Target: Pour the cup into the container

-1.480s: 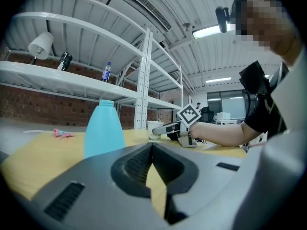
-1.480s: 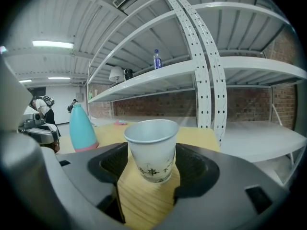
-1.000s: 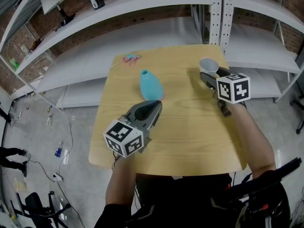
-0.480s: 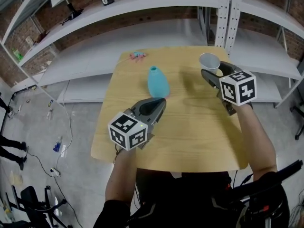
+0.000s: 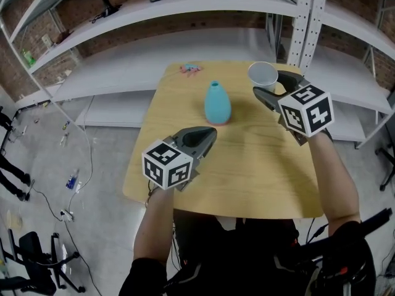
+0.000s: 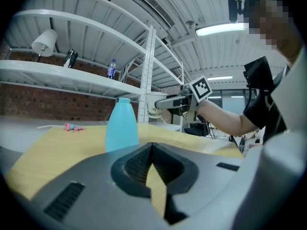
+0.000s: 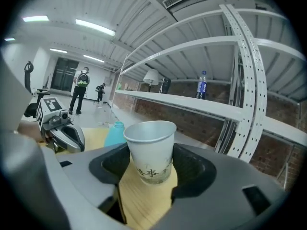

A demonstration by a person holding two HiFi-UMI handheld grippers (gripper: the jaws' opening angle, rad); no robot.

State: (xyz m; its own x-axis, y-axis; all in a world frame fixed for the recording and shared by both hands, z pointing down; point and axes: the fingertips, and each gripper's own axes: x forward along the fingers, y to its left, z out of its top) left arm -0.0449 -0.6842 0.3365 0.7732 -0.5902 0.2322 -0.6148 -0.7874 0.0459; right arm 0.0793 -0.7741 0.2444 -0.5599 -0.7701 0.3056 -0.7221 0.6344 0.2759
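A light blue narrow-necked container (image 5: pixel 217 103) stands upright on the wooden table (image 5: pixel 247 177), toward its far side. My right gripper (image 5: pixel 266 90) is shut on a white paper cup (image 5: pixel 263 76) and holds it upright above the table, to the right of the container. In the right gripper view the cup (image 7: pixel 151 150) sits between the jaws, with the container (image 7: pixel 114 133) beyond it on the left. My left gripper (image 5: pixel 207 134) hovers nearer than the container, jaws together and holding nothing. In the left gripper view the container (image 6: pixel 122 124) is straight ahead and the cup (image 6: pixel 154 102) is to its right.
A small pink and blue object (image 5: pixel 190 68) lies near the table's far left corner. White shelving (image 5: pixel 185 36) and a perforated upright post (image 5: pixel 300 23) stand right behind the table. Two people (image 7: pixel 80 92) stand far off in the room.
My right gripper has carried the cup leftward, closer to the blue container. The left gripper has stayed in about the same place near the container.
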